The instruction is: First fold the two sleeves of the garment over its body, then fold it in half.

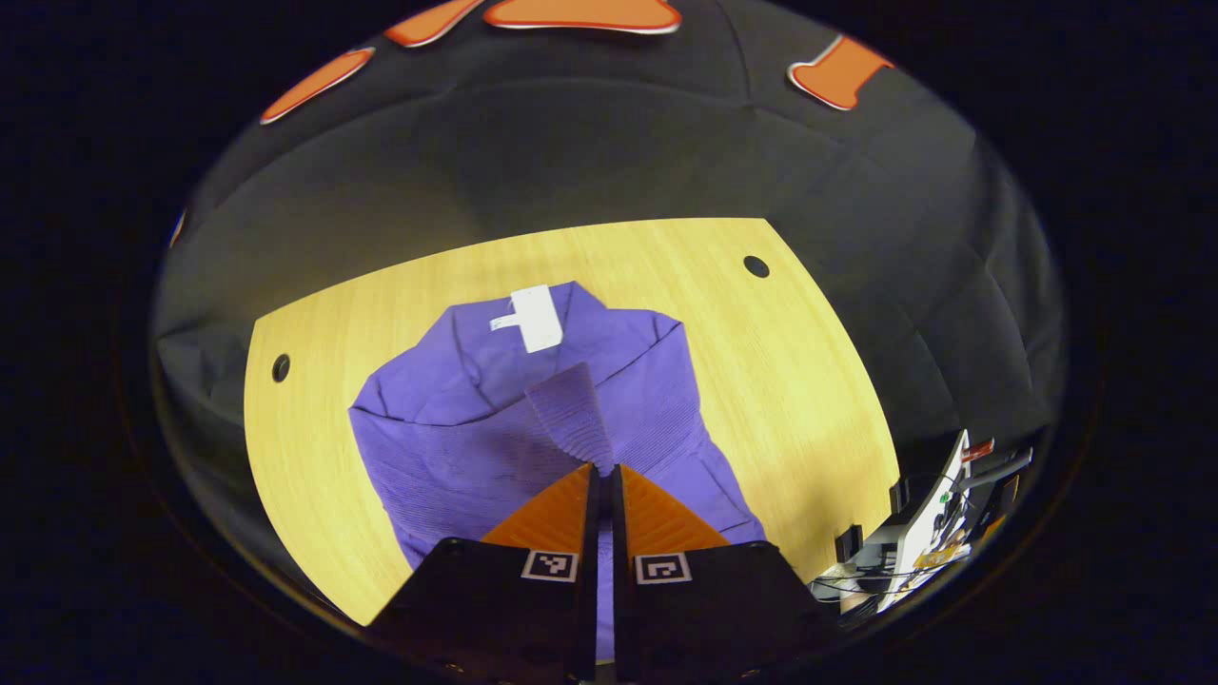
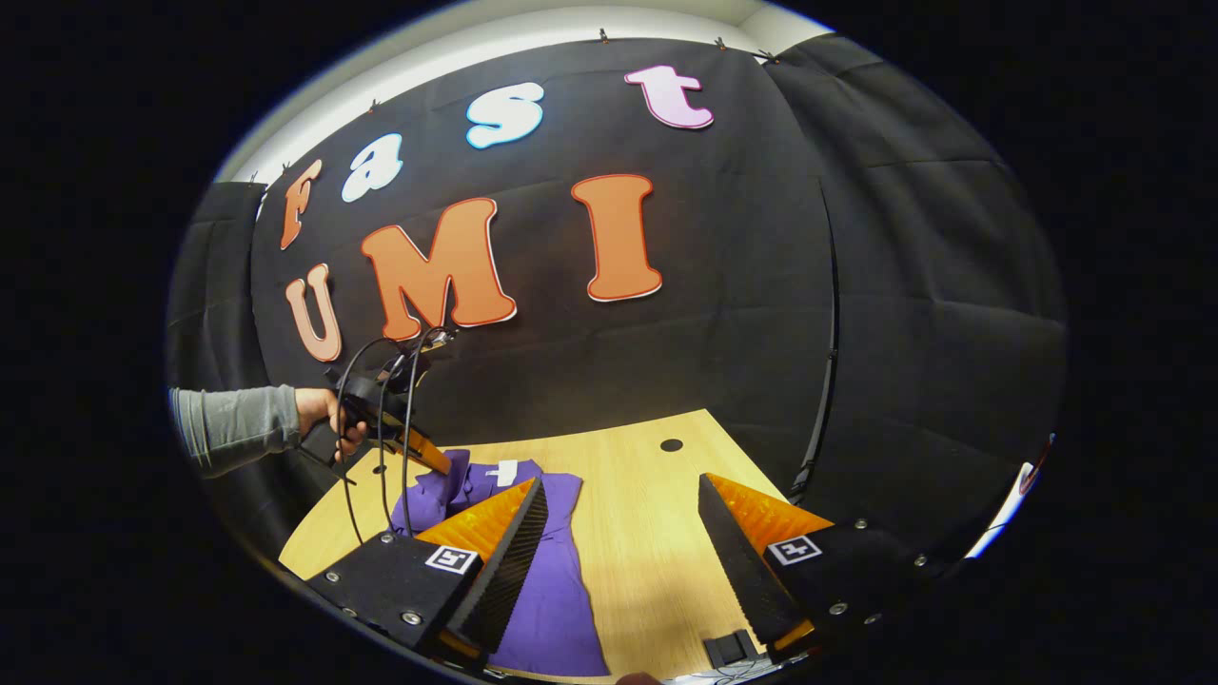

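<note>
Garment (image 1: 495, 419) sleeve cuff (image 1: 576, 419) is pinched in the left gripper's (image 1: 605, 468) closed jaws; right gripper (image 2: 623, 495) jaws spread above.

Bare table (image 2: 647, 533) right of garment (image 2: 557, 580) (wall behind).

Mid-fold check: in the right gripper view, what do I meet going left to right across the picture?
Grey sleeve → hand holding the left gripper → purple garment on the wooden table → round table hole, with the right gripper open in front.
</note>
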Motion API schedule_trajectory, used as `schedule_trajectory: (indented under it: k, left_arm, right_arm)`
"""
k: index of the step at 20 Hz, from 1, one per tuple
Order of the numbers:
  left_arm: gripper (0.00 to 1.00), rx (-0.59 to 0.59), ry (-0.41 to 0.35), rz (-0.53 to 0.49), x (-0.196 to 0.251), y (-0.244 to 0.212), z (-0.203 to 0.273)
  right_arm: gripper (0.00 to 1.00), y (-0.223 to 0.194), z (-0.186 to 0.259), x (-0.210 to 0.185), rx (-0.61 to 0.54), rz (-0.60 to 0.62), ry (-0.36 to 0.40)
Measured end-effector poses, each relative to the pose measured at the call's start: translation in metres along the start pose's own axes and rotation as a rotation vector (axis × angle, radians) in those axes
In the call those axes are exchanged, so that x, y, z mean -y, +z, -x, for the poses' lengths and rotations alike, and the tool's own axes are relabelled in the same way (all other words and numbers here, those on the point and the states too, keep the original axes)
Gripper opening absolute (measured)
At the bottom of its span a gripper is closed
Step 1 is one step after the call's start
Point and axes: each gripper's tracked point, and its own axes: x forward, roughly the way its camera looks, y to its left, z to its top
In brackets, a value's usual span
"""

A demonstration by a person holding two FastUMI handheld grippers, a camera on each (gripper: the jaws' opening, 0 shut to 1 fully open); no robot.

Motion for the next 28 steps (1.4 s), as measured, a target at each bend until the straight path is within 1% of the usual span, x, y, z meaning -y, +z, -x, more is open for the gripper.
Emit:
schedule_trajectory:
  k: [2, 4, 5, 6, 7, 8, 9, 10, 11, 12, 13, 14, 15, 16, 17, 18, 20, 21, 22, 23, 25, 27, 28]
  left_arm:
    - [0.08, -0.028, 0.008, -0.035, 0.019, 0.009, -0.024]
    - [0.08, -0.025, 0.012, -0.044, 0.033, 0.017, -0.038]
    - [0.08, -0.021, 0.007, -0.050, 0.044, 0.021, -0.043]
    - [0.11, -0.005, -0.002, -0.063, 0.053, 0.024, -0.047]
    - [0.11, 0.022, -0.028, -0.067, 0.065, 0.028, -0.048]
    - [0.21, 0.064, -0.057, -0.067, 0.074, 0.034, -0.043]
    - [0.21, 0.098, -0.086, -0.066, 0.082, 0.038, -0.038]
    - [0.28, 0.139, -0.111, -0.069, 0.089, 0.040, -0.026]
    - [0.48, 0.181, -0.135, -0.072, 0.092, 0.039, -0.014]
    - [0.50, 0.233, -0.127, -0.088, 0.087, 0.040, 0.001]
    - [0.73, 0.336, -0.099, -0.107, 0.076, 0.048, 0.019]
    - [0.90, 0.412, -0.075, -0.109, 0.068, 0.044, 0.044]
    - [0.91, 0.476, -0.048, -0.093, 0.060, 0.040, 0.067]
    - [0.92, 0.512, -0.037, -0.078, 0.055, 0.032, 0.083]
    - [0.95, 0.549, -0.004, -0.054, 0.044, 0.025, 0.101]
    - [0.98, 0.642, 0.036, -0.011, 0.030, 0.011, 0.139]
    - [0.98, 0.720, 0.083, 0.011, 0.015, -0.004, 0.173]
    - [0.98, 0.785, 0.138, 0.031, 0.002, -0.015, 0.202]
    - [0.97, 0.823, 0.186, 0.038, -0.009, -0.027, 0.219]
    - [0.98, 0.887, 0.237, 0.047, -0.024, -0.040, 0.240]
    - [0.98, 0.966, 0.333, 0.056, -0.034, -0.061, 0.263]
    - [0.98, 1.064, 0.437, 0.036, -0.041, -0.085, 0.293]
    - [0.93, 1.095, 0.470, 0.024, -0.040, -0.095, 0.302]
  right_arm:
    - [0.95, -0.004, 0.004, 0.008, -0.008, -0.014, -0.010]
    - [0.95, -0.008, 0.005, 0.015, -0.020, -0.016, -0.021]
    - [0.95, -0.012, 0.004, 0.019, -0.029, -0.016, -0.027]
    - [0.95, -0.013, 0.003, 0.021, -0.036, -0.019, -0.030]
    - [0.95, -0.014, 0.001, 0.022, -0.041, -0.018, -0.027]
    - [0.95, -0.015, -0.001, 0.022, -0.044, -0.009, -0.024]
    - [0.95, -0.015, -0.003, 0.021, -0.047, -0.004, -0.017]
    - [0.95, -0.016, -0.005, 0.017, -0.051, 0.006, -0.007]
    - [0.95, -0.013, -0.010, 0.012, -0.051, 0.016, 0.009]
    - [0.95, -0.012, -0.014, 0.007, -0.049, 0.030, 0.022]
    - [0.95, -0.009, -0.019, 0.001, -0.042, 0.046, 0.035]
    - [0.95, -0.003, -0.023, -0.009, -0.025, 0.065, 0.057]
    - [0.95, 0.000, -0.028, -0.018, -0.017, 0.082, 0.077]
    - [1.00, 0.002, -0.031, -0.026, -0.011, 0.097, 0.091]
    - [0.95, 0.005, -0.035, -0.033, -0.004, 0.114, 0.107]
    - [0.95, 0.011, -0.039, -0.046, 0.019, 0.139, 0.134]
    - [0.94, 0.018, -0.045, -0.064, 0.047, 0.170, 0.174]
    - [0.95, 0.020, -0.047, -0.076, 0.062, 0.196, 0.204]
    - [0.94, 0.022, -0.047, -0.083, 0.074, 0.209, 0.221]
    - [0.95, 0.028, -0.048, -0.091, 0.097, 0.221, 0.234]
    - [0.95, 0.034, -0.049, -0.107, 0.146, 0.240, 0.262]
    - [0.95, 0.034, -0.049, -0.119, 0.174, 0.232, 0.288]
    - [0.94, 0.031, -0.050, -0.120, 0.171, 0.232, 0.286]
